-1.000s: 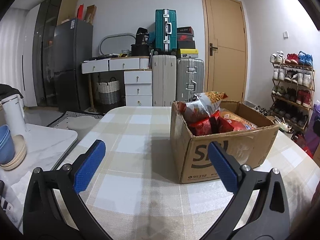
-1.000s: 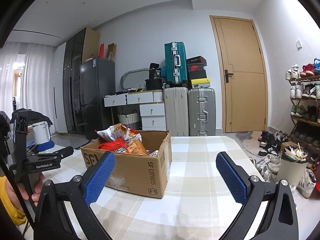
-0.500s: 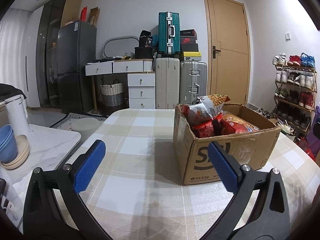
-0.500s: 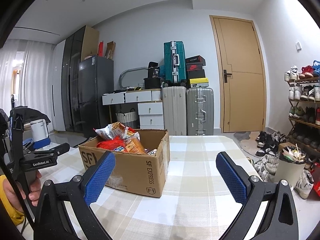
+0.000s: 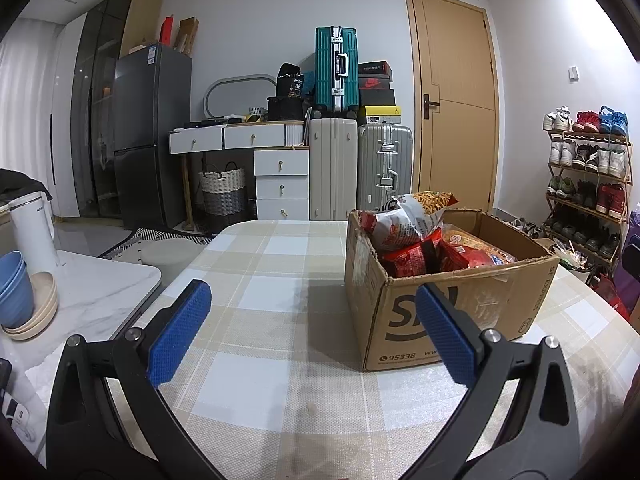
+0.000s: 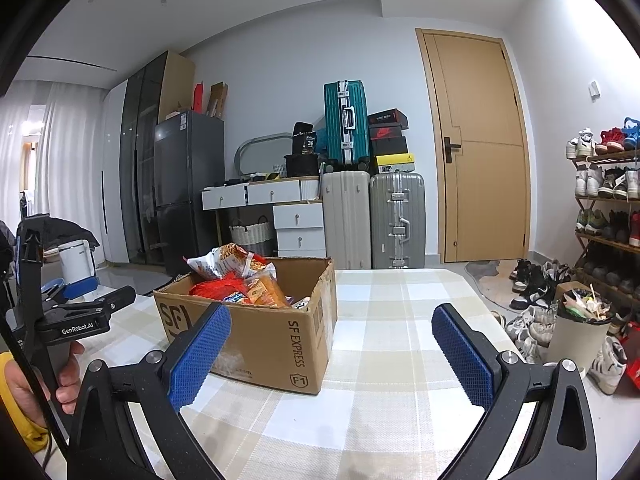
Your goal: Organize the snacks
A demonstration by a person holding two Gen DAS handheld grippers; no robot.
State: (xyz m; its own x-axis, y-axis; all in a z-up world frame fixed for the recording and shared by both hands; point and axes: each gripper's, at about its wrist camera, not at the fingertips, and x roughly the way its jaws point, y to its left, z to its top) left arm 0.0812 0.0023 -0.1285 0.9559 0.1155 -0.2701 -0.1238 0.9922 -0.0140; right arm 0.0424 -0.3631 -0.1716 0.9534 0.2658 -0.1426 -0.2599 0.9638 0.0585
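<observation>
Both the left tool and the right tool stand wide and hold nothing. The snacks lie heaped in the box ahead (none seen on the worktop): gathered already, or awaiting sorting.

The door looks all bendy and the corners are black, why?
Left wrist view: the fisheye lens bows the door and blacks out the corners. Right wrist view: the same door curves more, the curtained window glares white, and the cardboard box stays sharp.
</observation>
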